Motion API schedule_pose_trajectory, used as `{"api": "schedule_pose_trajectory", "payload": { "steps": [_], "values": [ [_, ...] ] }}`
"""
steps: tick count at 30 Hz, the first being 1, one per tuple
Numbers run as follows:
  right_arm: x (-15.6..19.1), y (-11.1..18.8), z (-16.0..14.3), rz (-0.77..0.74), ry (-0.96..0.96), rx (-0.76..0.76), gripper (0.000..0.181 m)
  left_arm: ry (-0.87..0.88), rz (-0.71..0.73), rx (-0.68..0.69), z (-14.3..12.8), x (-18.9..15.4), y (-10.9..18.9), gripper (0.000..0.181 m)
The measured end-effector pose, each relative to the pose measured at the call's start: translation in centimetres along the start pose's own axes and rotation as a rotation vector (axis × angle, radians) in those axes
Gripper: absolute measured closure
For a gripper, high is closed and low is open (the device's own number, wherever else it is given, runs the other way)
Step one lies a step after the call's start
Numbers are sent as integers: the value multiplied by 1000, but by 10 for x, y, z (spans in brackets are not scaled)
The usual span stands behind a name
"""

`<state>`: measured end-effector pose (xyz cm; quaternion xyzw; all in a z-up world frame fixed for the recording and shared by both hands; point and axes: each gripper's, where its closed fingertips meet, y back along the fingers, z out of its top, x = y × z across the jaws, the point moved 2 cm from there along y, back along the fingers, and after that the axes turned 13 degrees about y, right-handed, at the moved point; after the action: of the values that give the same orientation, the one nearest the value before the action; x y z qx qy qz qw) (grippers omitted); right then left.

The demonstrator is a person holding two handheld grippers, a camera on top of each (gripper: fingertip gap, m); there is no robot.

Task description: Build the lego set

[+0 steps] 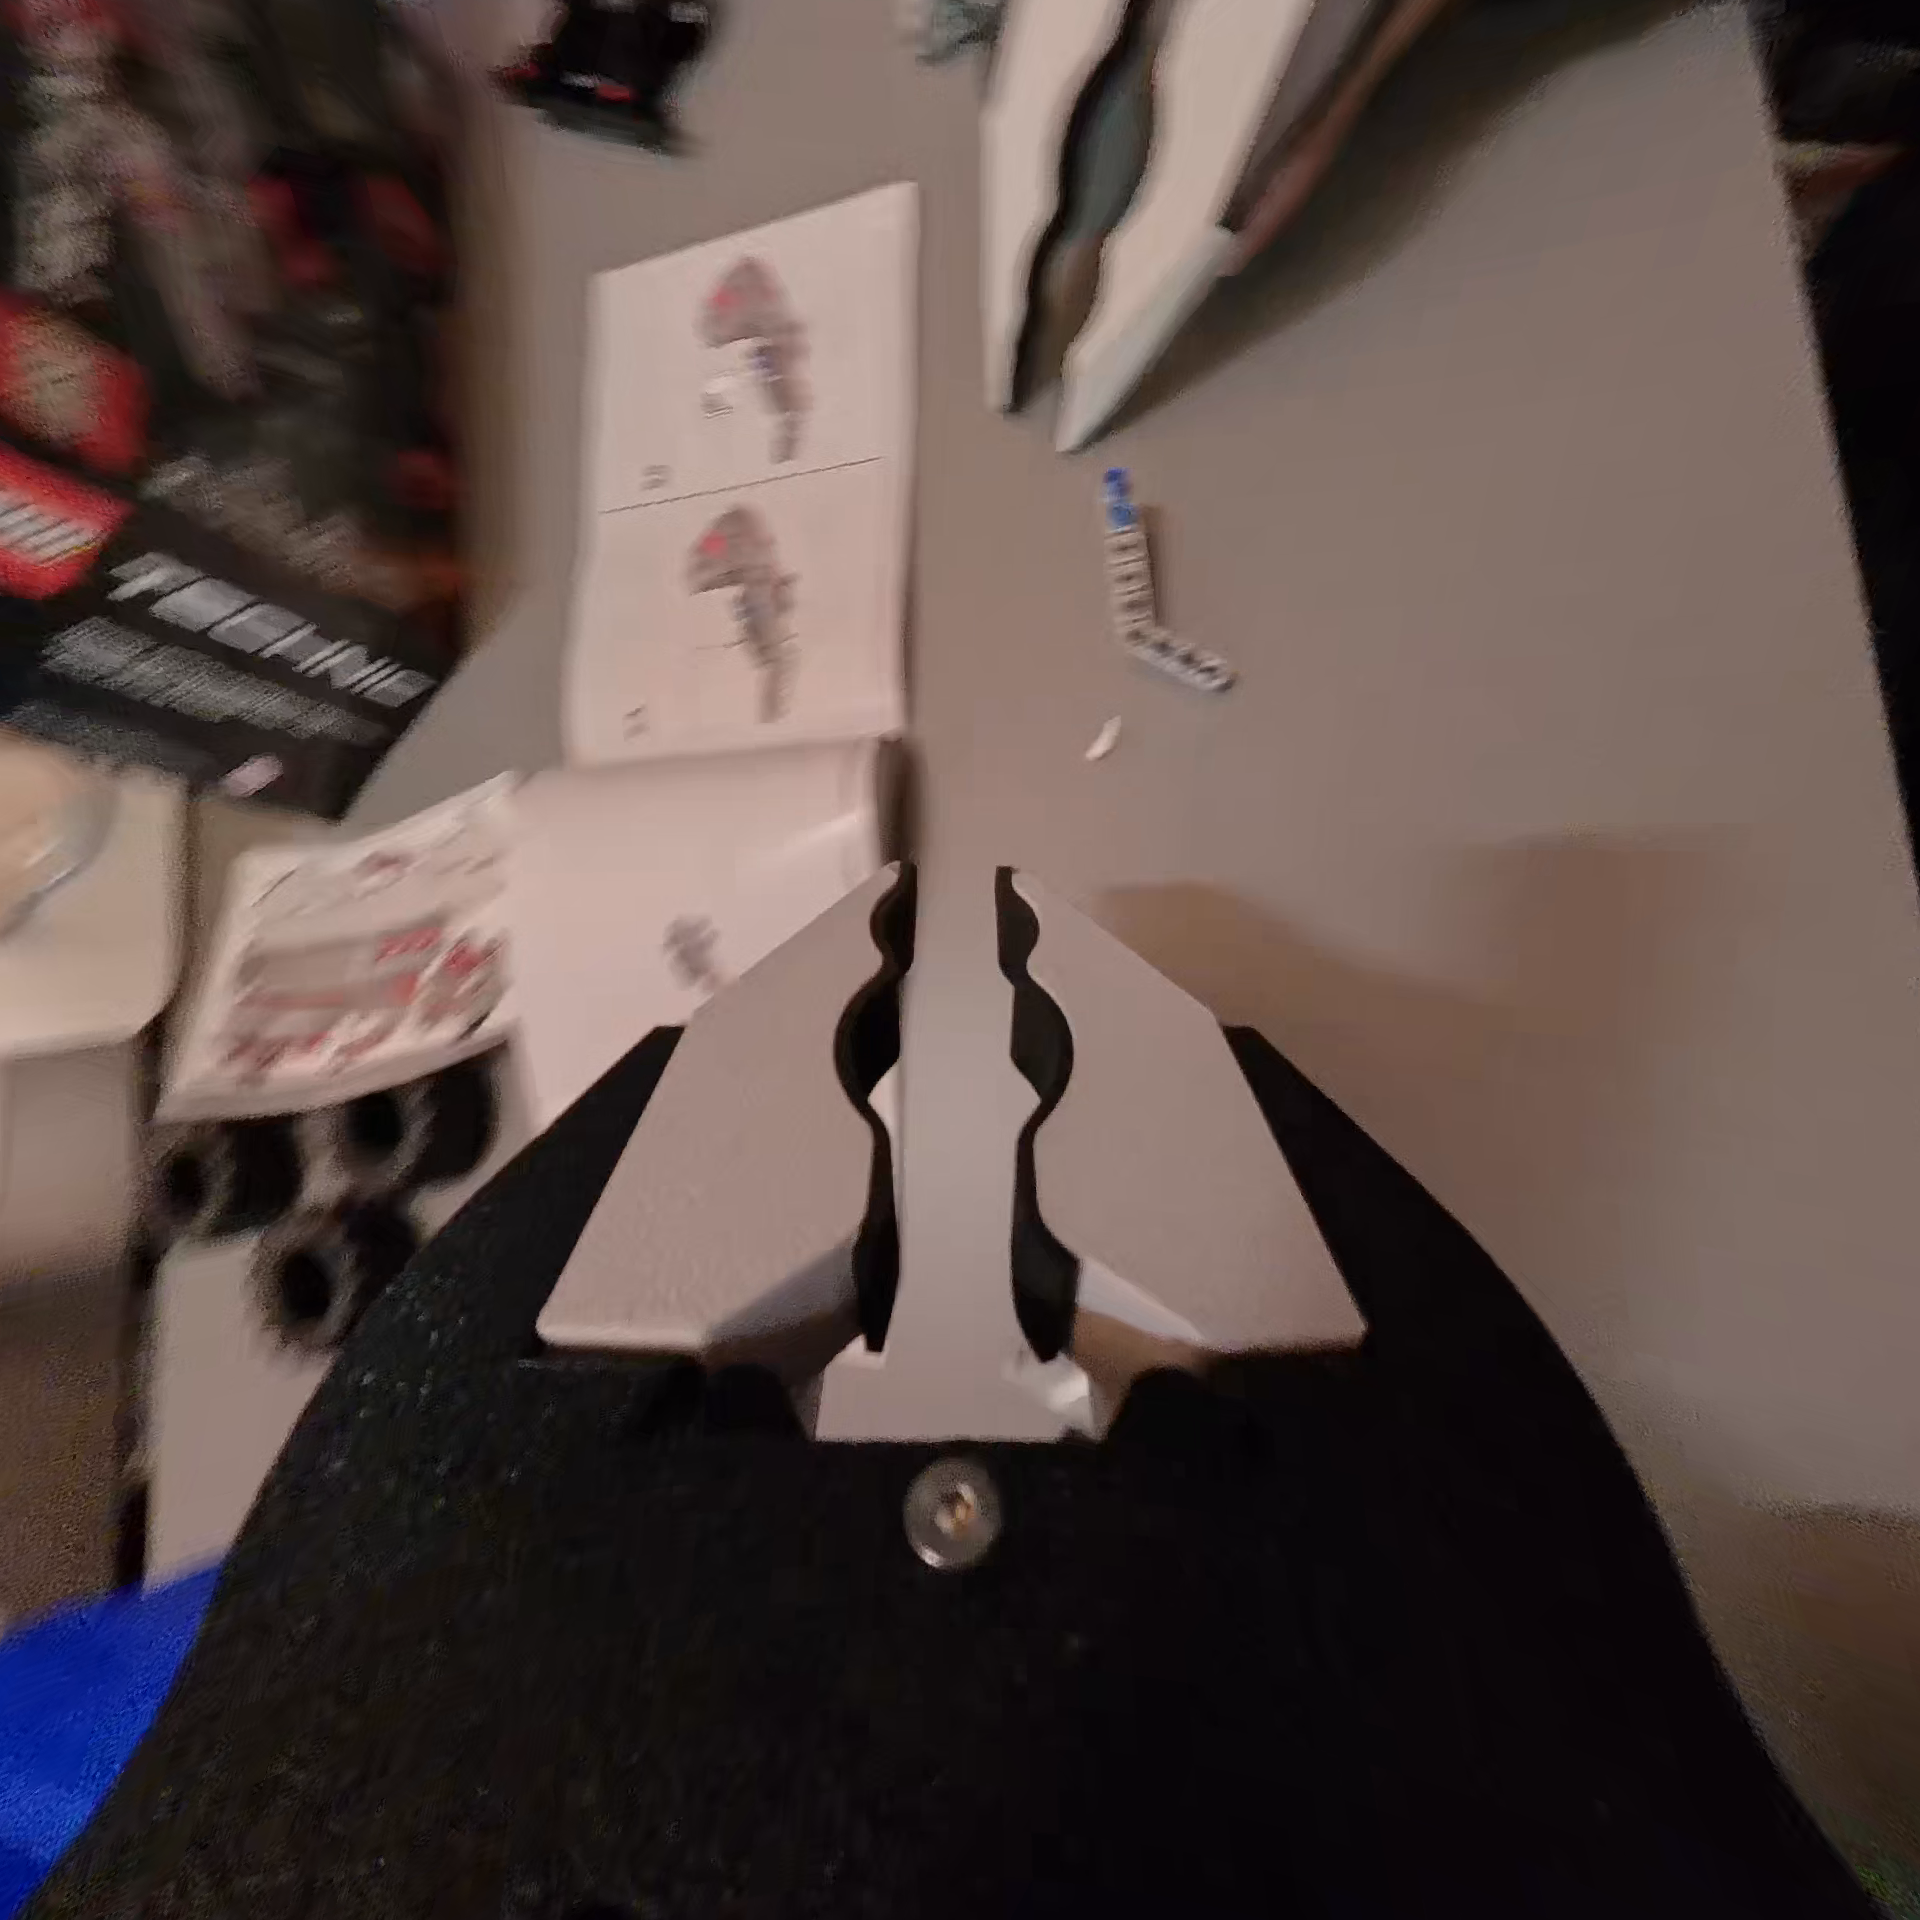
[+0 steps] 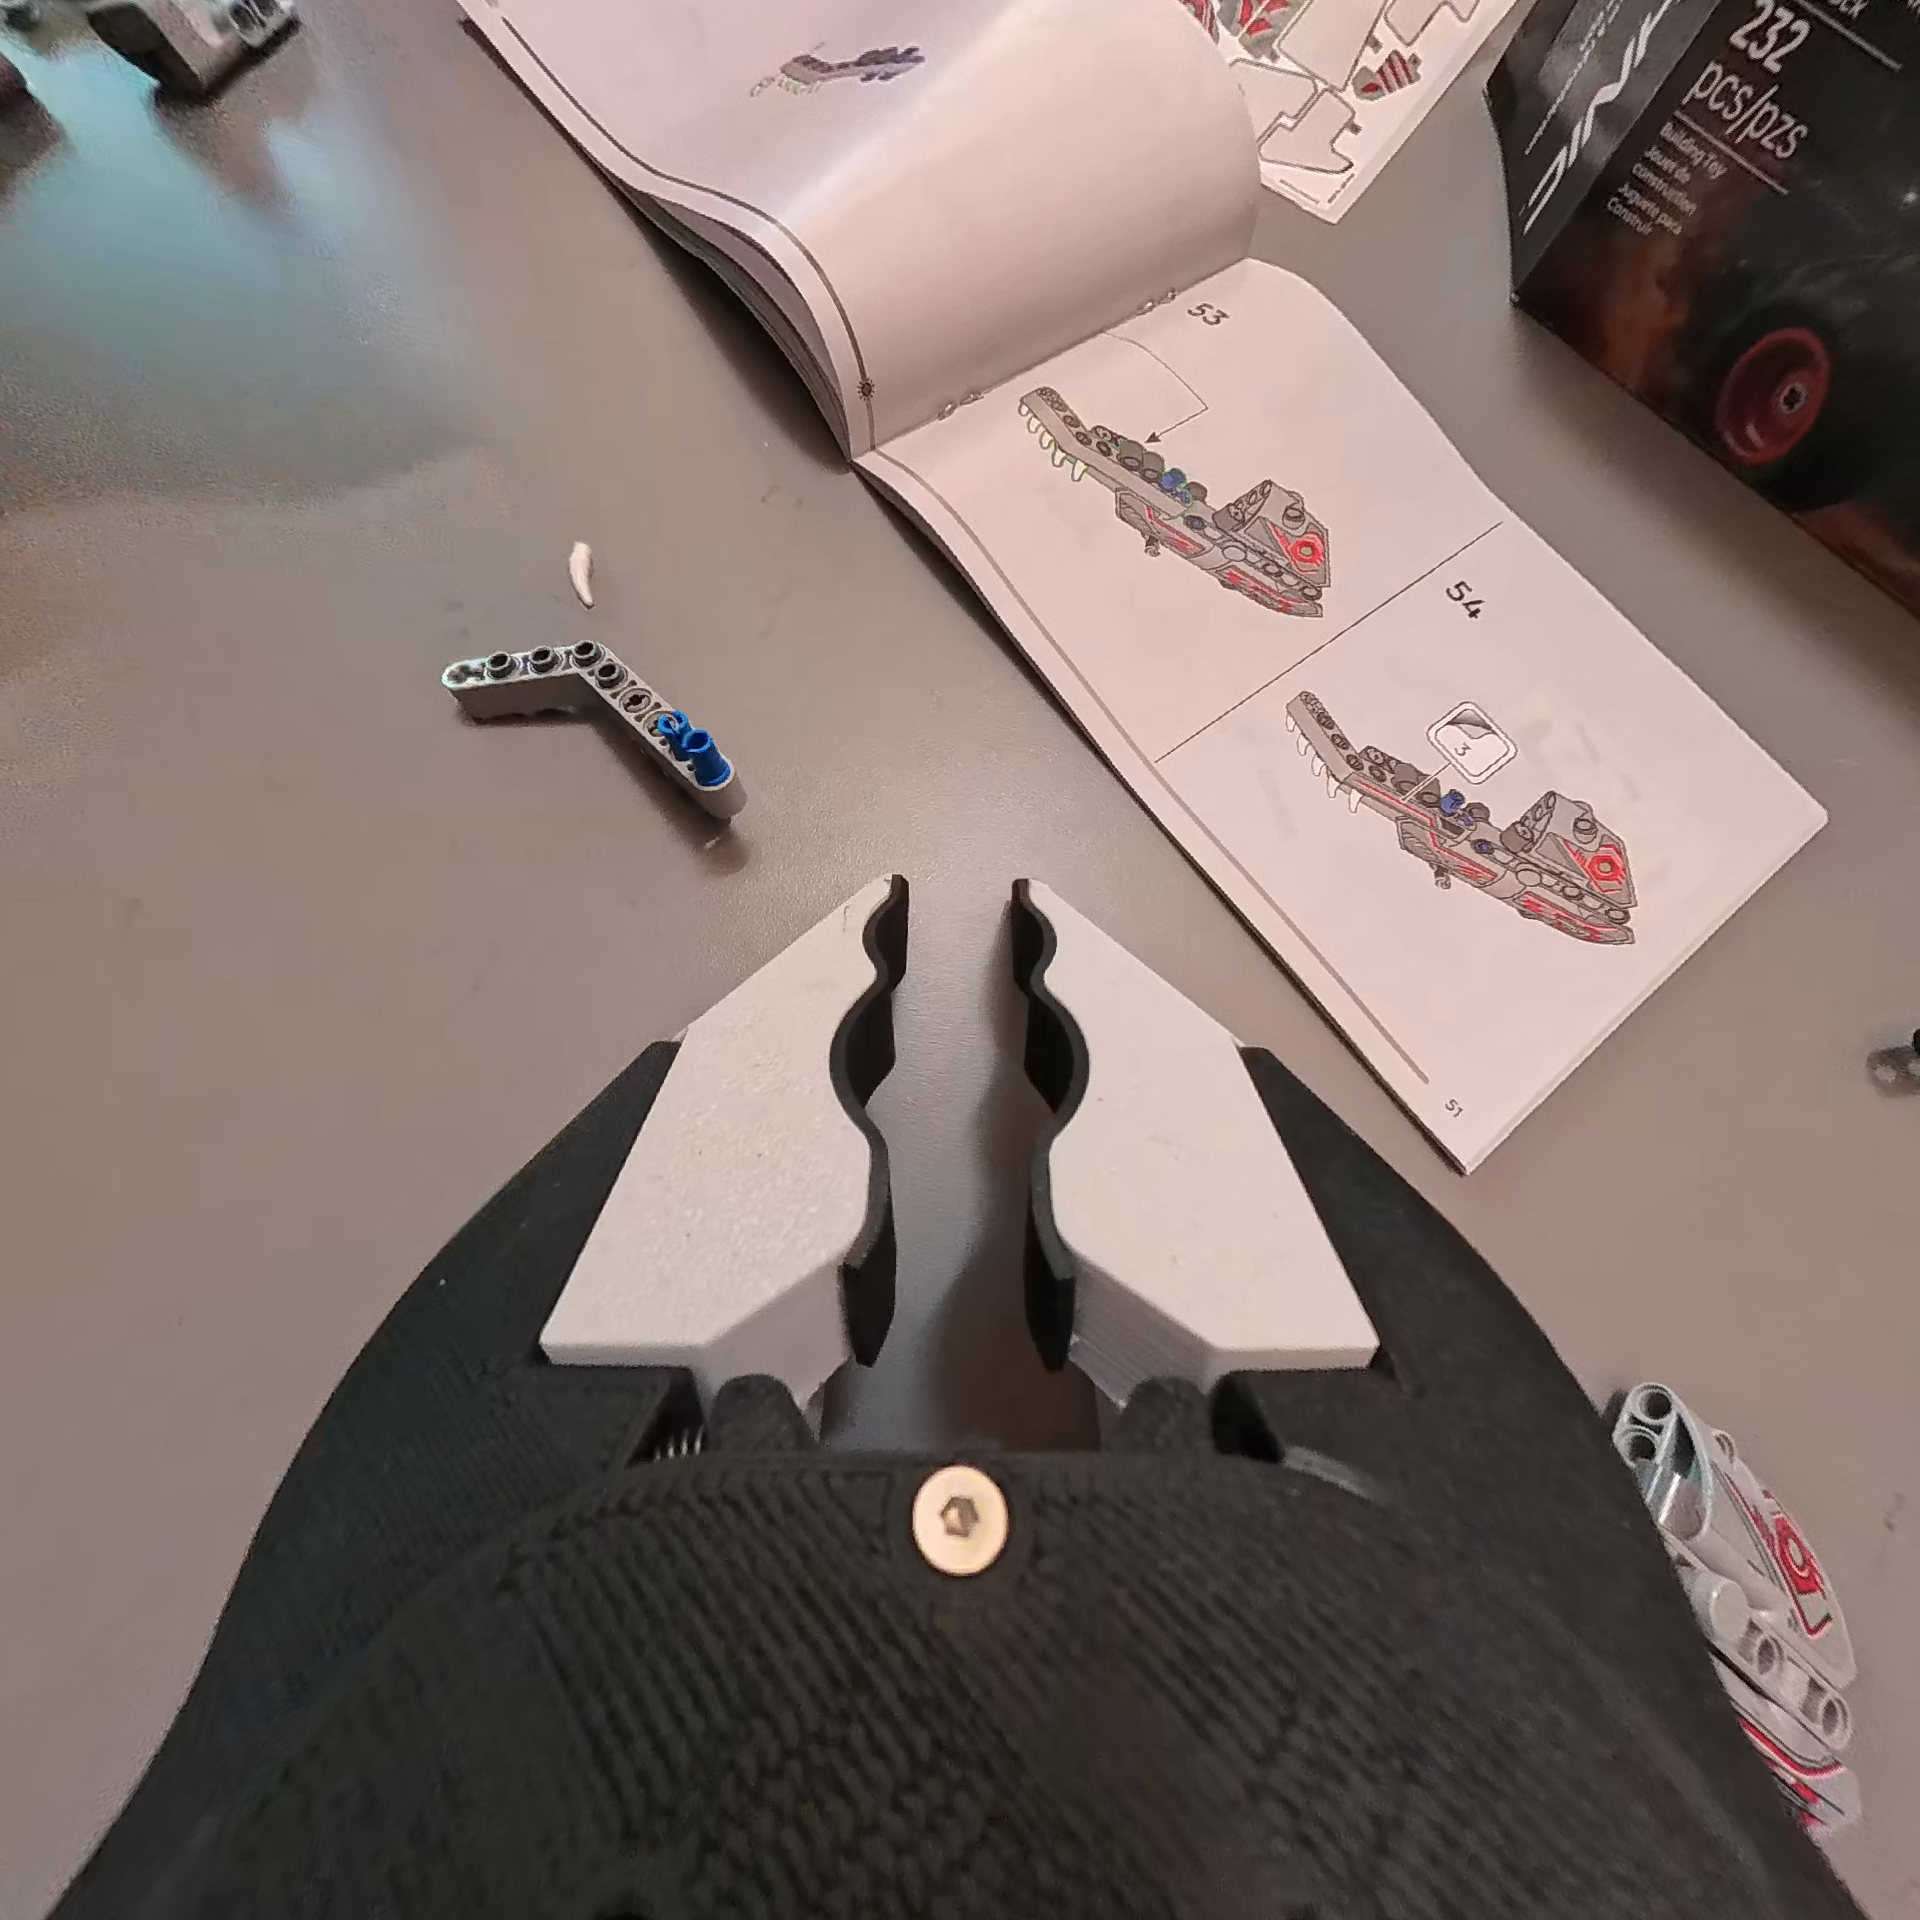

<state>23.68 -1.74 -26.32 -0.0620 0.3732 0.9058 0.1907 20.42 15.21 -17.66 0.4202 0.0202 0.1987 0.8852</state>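
I seem to be at a hobby spot in a home or a plain office room; I cannot tell which. What shows it is a smooth grey table (image 2: 312, 1039) with toy-building things spread on it: an open white paper instruction booklet (image 2: 1351, 644) at my 1 o'clock, a dark printed cardboard set box (image 2: 1714, 260) at 2 o'clock beside a white sticker sheet (image 2: 1340, 94), and a bent grey plastic beam (image 2: 582, 707) at 11 o'clock.

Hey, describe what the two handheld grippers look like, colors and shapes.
Both match. The left gripper and right gripper each have a textured black body, one silver screw at centre, and two light grey wedge-shaped fingers with wavy black inner pads. No cables or sleeves show.
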Motion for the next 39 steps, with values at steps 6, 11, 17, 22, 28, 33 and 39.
{"api": "schedule_pose_trajectory", "payload": {
  "steps": [6, 11, 17, 22, 28, 33, 39],
  "values": [
    [3, 0, 1, -22, 48, 2, 167, 342, 469, -55, -57, 98, 130, 174],
    [3, 0, 1, 10, 19, -3, 169, 632, 608, 252, -182, 161, 184, 173],
    [2, 0, 0, 48, -28, -8, 168, 525, 349, 441, -250, 181, 139, 168],
    [2, 0, 0, 44, -21, -7, 168, 496, 314, 488, -262, 197, 116, 167],
    [2, 0, 0, 44, -22, -7, 169, 637, 323, 377, -255, 224, 90, 169],
    [2, 0, 0, 41, -17, -6, 169, 638, 307, 379, -257, 231, 77, 170],
    [2, 0, 0, 47, -25, -8, 169, 660, 329, 395, -261, 234, 74, 169]
  ]
}}
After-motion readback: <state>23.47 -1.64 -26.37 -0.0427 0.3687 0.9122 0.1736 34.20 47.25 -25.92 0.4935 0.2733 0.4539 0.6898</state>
